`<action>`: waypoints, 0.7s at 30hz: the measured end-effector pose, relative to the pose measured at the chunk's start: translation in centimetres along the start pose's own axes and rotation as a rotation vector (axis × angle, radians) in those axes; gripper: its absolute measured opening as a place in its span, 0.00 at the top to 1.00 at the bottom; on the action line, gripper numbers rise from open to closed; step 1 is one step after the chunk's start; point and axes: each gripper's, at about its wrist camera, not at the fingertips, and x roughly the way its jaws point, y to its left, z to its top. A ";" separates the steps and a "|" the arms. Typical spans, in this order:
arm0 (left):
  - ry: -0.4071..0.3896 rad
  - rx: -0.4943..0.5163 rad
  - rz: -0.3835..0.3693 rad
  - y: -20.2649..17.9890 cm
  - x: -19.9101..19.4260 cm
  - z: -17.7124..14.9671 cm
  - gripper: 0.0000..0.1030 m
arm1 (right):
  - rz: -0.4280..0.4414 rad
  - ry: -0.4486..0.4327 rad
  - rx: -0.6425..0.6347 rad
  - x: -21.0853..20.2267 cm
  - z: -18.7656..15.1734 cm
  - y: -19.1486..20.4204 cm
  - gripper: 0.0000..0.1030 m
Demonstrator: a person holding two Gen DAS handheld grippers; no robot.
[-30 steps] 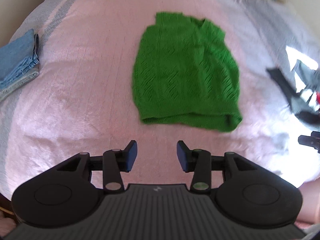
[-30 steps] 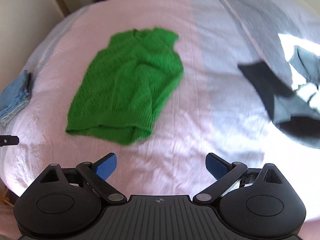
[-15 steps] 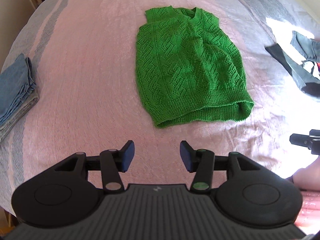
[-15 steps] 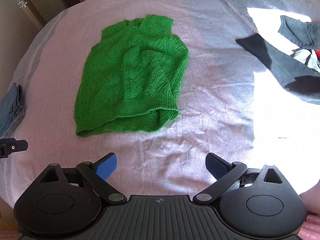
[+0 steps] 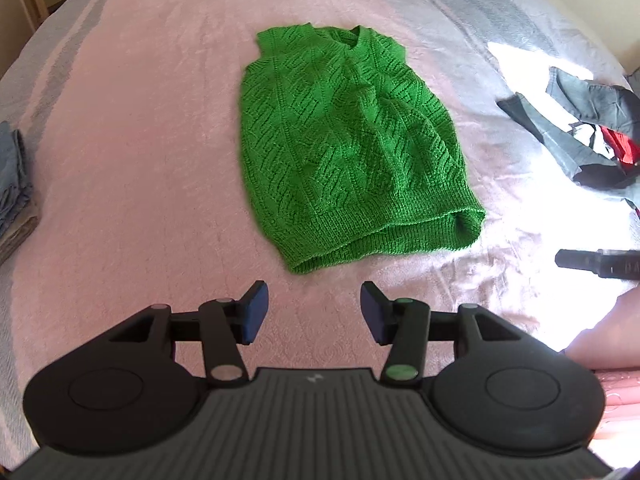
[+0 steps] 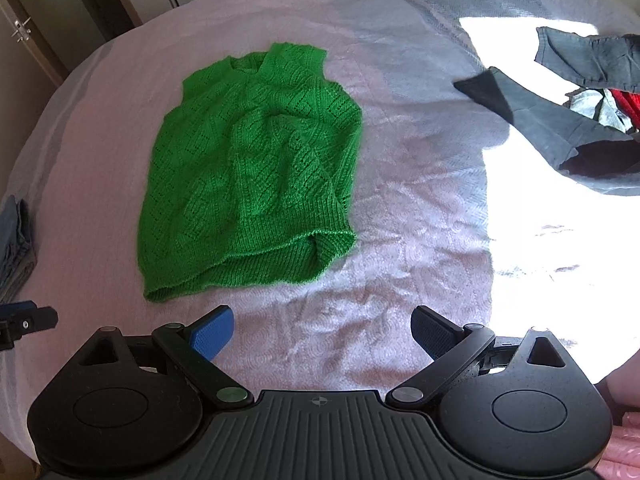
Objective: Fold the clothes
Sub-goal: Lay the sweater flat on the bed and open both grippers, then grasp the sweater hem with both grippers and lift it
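Note:
A green knitted sleeveless top (image 5: 348,152) lies flat on the pink bedspread (image 5: 132,168), neck away from me, hem towards me, with its right hem corner bunched up. It also shows in the right wrist view (image 6: 252,168). My left gripper (image 5: 314,312) is open and empty, just short of the hem's left corner. My right gripper (image 6: 322,334) is open wide and empty, just short of the hem, a little to the right of it.
A pile of dark grey and red clothes (image 5: 584,132) lies at the right, in bright sunlight; it also shows in the right wrist view (image 6: 572,120). Folded blue jeans (image 5: 14,184) sit at the left edge. Wardrobe doors (image 6: 60,12) stand behind the bed.
Both grippers have moved closer to the green top's hem, and the view has shifted. The left jaws have opened a little wider. The top has not moved.

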 end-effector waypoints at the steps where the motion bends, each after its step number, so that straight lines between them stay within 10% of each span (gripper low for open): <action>1: 0.000 0.007 -0.002 0.0 0.5 -0.1 0.55 | 0.009 -0.002 0.019 0.5 0.1 -0.3 0.19; 7: 0.004 0.084 -0.001 -0.4 4.9 -0.6 0.55 | 0.047 0.011 0.174 4.7 -0.4 -2.8 0.46; 21: -0.040 0.691 0.178 -4.5 17.8 -2.0 0.57 | 0.109 -0.091 0.194 13.6 -2.5 -3.1 0.47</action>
